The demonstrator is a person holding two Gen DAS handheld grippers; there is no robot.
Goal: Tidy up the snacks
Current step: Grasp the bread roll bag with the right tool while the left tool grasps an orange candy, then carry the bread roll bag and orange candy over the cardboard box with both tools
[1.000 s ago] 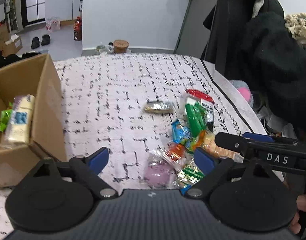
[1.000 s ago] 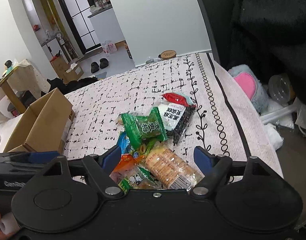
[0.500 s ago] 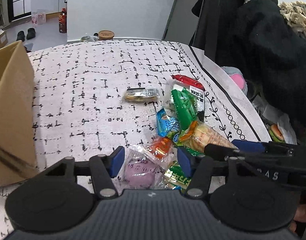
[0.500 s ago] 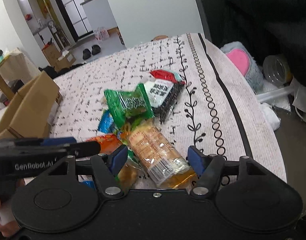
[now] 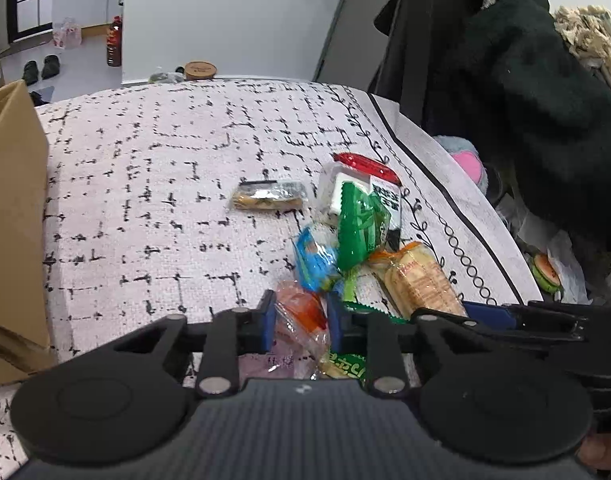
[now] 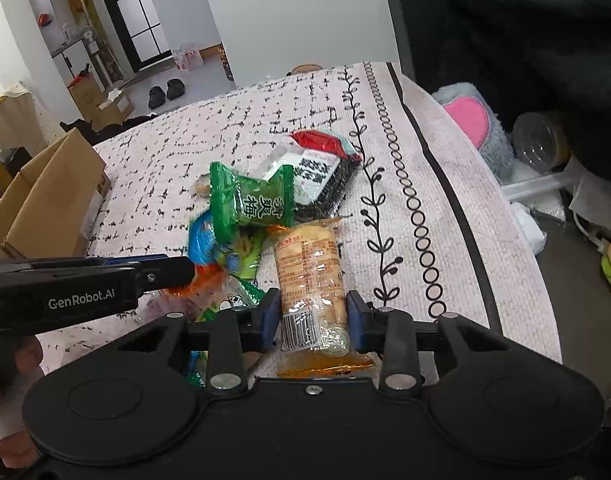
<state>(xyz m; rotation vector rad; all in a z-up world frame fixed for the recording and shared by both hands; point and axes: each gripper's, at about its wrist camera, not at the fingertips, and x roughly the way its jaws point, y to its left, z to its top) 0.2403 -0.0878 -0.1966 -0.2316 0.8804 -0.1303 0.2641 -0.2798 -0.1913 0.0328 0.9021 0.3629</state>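
Observation:
A heap of snack packets lies on the patterned tablecloth (image 5: pixel 153 184). My left gripper (image 5: pixel 299 326) is shut on a clear packet with an orange snack (image 5: pixel 301 314). My right gripper (image 6: pixel 314 320) is shut on a long orange cracker packet (image 6: pixel 311 280), which also shows in the left wrist view (image 5: pixel 419 280). A green packet (image 6: pixel 251 202), a blue packet (image 5: pixel 313 258), a black-and-white packet (image 6: pixel 317 174) with a red one (image 6: pixel 319 140) behind it, and a small bar (image 5: pixel 267 196) lie around them.
A cardboard box (image 5: pixel 13 216) stands at the left; it also shows in the right wrist view (image 6: pixel 45 200). The table's right edge drops to a plush toy (image 6: pixel 475 128), a toy burger (image 5: pixel 545 272) and dark clothing (image 5: pixel 525 100).
Both grippers moved down and forward into the heap and closed: the left onto the orange snack packet, the right onto the cracker packet.

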